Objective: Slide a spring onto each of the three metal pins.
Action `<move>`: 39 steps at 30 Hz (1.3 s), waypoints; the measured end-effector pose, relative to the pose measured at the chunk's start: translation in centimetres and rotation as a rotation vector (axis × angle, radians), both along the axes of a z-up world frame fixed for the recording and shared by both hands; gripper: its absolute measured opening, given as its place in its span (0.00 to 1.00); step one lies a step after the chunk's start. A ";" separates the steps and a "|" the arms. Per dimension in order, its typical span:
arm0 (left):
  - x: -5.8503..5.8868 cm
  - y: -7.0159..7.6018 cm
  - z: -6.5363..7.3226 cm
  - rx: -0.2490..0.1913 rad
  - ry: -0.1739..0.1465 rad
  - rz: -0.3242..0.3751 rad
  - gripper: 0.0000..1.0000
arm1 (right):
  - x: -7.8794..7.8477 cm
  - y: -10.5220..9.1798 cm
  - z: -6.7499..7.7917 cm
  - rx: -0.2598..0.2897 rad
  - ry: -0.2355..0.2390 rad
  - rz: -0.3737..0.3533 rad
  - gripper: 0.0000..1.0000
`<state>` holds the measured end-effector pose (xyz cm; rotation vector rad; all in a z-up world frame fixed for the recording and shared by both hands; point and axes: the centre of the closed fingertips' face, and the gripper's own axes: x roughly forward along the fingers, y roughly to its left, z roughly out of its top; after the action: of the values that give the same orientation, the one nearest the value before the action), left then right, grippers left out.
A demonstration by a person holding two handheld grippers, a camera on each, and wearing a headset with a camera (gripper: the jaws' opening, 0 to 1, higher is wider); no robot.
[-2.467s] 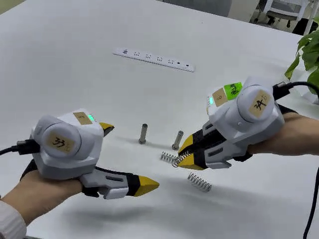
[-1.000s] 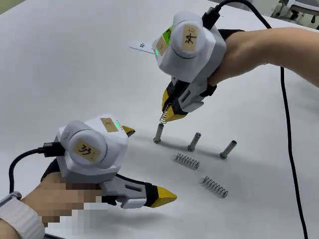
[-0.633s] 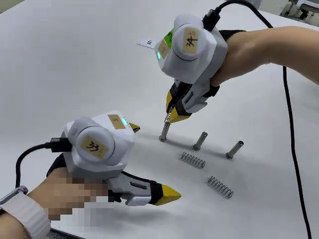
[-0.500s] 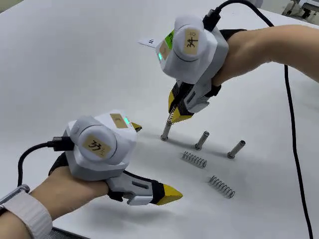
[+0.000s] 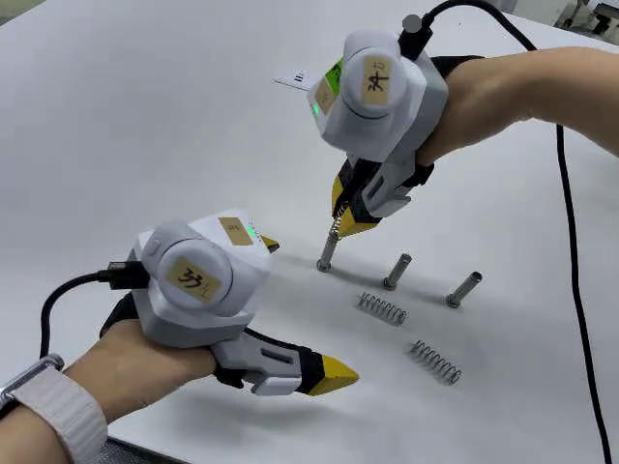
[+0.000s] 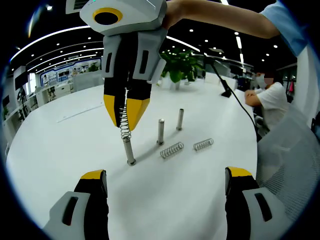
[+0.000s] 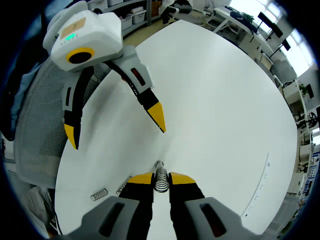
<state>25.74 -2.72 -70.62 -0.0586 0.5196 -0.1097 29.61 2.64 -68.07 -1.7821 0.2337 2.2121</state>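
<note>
Three metal pins stand in a row on the white table: the left pin (image 5: 327, 253), the middle pin (image 5: 396, 272) and the right pin (image 5: 464, 288). My right gripper (image 5: 344, 224) points down, shut on a spring (image 6: 124, 126) whose lower end meets the top of the left pin (image 6: 129, 150). In the right gripper view the held spring (image 7: 160, 179) sits between the jaws, with the pin top (image 7: 158, 164) just beyond. Two loose springs (image 5: 381, 308) (image 5: 434, 361) lie in front of the pins. My left gripper (image 5: 300, 307) hovers open near the left pin, holding nothing.
A white power strip (image 5: 290, 79) lies at the far side of the table. A black cable (image 5: 571, 261) trails across the right part. People sit and a plant (image 6: 182, 65) stands beyond the table's far edge.
The right gripper took one spring off the table, lifted it and brought it down over the left pin; in the last second it has sunk slightly. The left gripper stayed open.
</note>
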 end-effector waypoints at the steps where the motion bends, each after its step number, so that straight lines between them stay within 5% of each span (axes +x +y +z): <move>1: 0.0 0.0 0.0 0.000 0.002 0.000 1.00 | 0.0 0.0 0.0 0.000 0.000 0.000 0.12; 12: 0.0 -0.1 -0.1 0.000 0.005 -0.004 1.00 | 0.2 -0.1 -0.5 -0.013 -0.018 0.013 0.12; 39: -0.4 1.1 -0.2 -0.006 0.021 0.044 1.00 | -0.3 0.0 -4.4 -0.044 -0.064 0.044 0.13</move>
<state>25.38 -1.65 -70.82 -0.0773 0.5390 -0.0680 29.28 2.60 -72.45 -1.8960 0.2336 2.1913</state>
